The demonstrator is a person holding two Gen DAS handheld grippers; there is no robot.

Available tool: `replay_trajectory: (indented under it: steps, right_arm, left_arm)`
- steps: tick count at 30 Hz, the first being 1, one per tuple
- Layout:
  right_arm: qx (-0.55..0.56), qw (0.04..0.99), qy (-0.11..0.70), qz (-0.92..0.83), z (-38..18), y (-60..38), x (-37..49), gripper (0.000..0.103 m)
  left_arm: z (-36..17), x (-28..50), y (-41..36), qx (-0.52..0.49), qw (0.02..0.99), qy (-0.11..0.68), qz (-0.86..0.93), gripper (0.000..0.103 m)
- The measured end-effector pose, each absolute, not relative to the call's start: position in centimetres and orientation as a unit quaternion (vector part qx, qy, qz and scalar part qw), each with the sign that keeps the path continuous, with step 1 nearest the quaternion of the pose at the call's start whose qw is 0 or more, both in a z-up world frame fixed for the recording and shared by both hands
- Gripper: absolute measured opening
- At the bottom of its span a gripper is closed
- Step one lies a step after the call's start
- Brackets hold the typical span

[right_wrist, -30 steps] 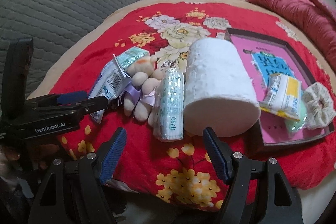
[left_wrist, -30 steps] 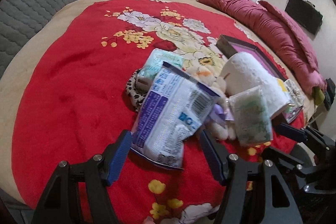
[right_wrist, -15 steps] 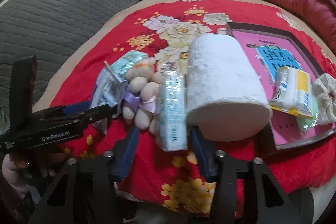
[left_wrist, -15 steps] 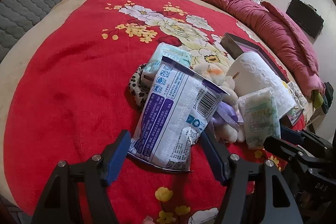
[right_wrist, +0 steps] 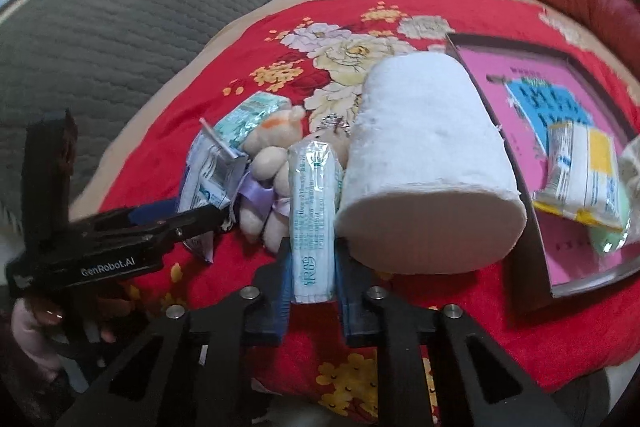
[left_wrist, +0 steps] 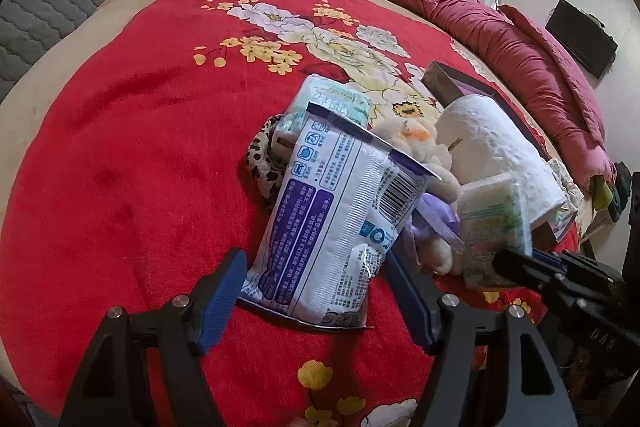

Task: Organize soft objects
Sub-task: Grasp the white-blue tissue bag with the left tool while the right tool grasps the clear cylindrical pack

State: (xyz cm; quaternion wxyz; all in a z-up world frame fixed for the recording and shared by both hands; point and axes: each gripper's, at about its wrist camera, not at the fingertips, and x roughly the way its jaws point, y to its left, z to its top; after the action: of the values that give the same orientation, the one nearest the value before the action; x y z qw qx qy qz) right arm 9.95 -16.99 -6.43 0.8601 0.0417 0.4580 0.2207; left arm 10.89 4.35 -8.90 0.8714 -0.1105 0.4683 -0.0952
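While the right gripper (right_wrist: 313, 269) has just been closing, its blue pads now press both flat sides of the slim tissue pack (right_wrist: 313, 215), near end caught, far end free.

- Tissue pack: stands on its narrow edge on the red blanket (right_wrist: 420, 5), wedged between the plush toy (right_wrist: 276, 163) on its left and the paper roll (right_wrist: 424, 167) on its right, touching both.
- Long axis: runs straight away from the right gripper, in line with the fingers. Grip is across the thin dimension.
- Tray (right_wrist: 524, 251): lies to the right, beyond the paper roll. Already holds a yellow-and-white pack (right_wrist: 584, 183) and, at its far right edge, a pale item I cannot make out.
- Judgement: pack probably goes to the tray; the roll sits squarely between, so lift clear first, then carry right. Dragging sideways would likely shove the roll.

- Left gripper (left_wrist: 316, 289): jaws wide, have just opened a little further, straddling the near end of the big white-and-purple pack (left_wrist: 336, 227). Pads do not appear to press it; nothing held.
- That pack lies lengthwise away from the left gripper, leaning on a leopard-print item (left_wrist: 262, 167) and a green pack (left_wrist: 332, 103).
- Right hand is the nearer one to tray and tissue pack.
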Motion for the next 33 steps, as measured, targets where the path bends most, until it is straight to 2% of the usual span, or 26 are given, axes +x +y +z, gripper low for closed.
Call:
replay_trajectory:
  steps: [11,19,33]
  right_arm:
    - [0.025,0.873,0.428,0.231,-5.0,-17.8,8.8,0.018]
    - [0.013,0.882,0.403,0.243,-3.5,-18.0,7.6,0.018]
    - [0.013,0.897,0.368,0.246,-1.4,-18.8,6.4,0.018]
  left_arm:
    - [-9.8,11.4,3.3,-0.082,0.875,0.47,-0.078,0.071]
    - [-9.2,10.8,5.5,-0.151,0.875,0.452,-0.081,0.052]
    - [-5.1,8.0,4.3,-0.155,0.896,0.408,-0.075,0.051]
